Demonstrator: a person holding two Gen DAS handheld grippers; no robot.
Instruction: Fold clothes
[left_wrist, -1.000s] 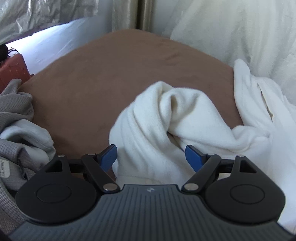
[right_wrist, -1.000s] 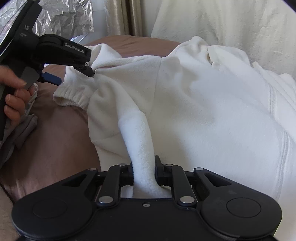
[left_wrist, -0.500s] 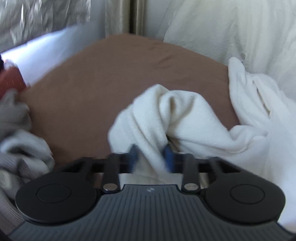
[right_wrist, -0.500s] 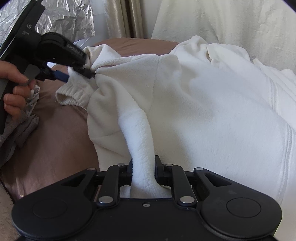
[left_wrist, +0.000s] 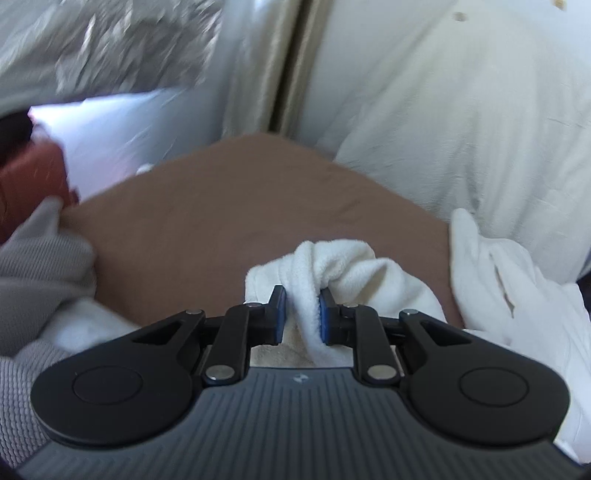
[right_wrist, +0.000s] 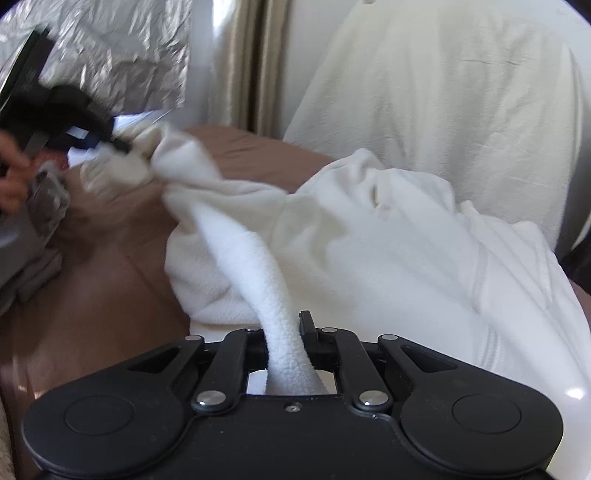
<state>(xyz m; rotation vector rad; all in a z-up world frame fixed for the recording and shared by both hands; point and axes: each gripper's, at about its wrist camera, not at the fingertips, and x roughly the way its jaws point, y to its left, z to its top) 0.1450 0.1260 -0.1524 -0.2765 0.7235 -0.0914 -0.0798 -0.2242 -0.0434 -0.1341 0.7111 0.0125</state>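
From my left wrist camera, the left gripper (left_wrist: 302, 314) has its blue pads (left_wrist: 280, 314) pressed together on a thick roll of the white fleece top (left_wrist: 351, 266), close by the cuff end of a sleeve as far as I can judge; I hold it there so the sleeve has a firm handle to be drawn out or laid across. The top lies on the brown bed cover (left_wrist: 229, 214), bunched near me and spreading off to the right, with a grey knit garment (left_wrist: 40, 266) heaped at the left edge and a pale pillow (left_wrist: 461, 129) at the far right. This view is blurred, so finer detail is lost. From my right wrist camera, the right gripper (right_wrist: 282, 339) is clamped on another twisted rope of the same top (right_wrist: 369, 240), which runs up and away to the far left, where the other gripper (right_wrist: 122, 146) and a hand (right_wrist: 11, 177) show, smeared by motion. With the cloth pinched at two points, the stretch between them is lifted taut while the body of the top rests on the bed to the right, crumpled and not lying as a folded piece.
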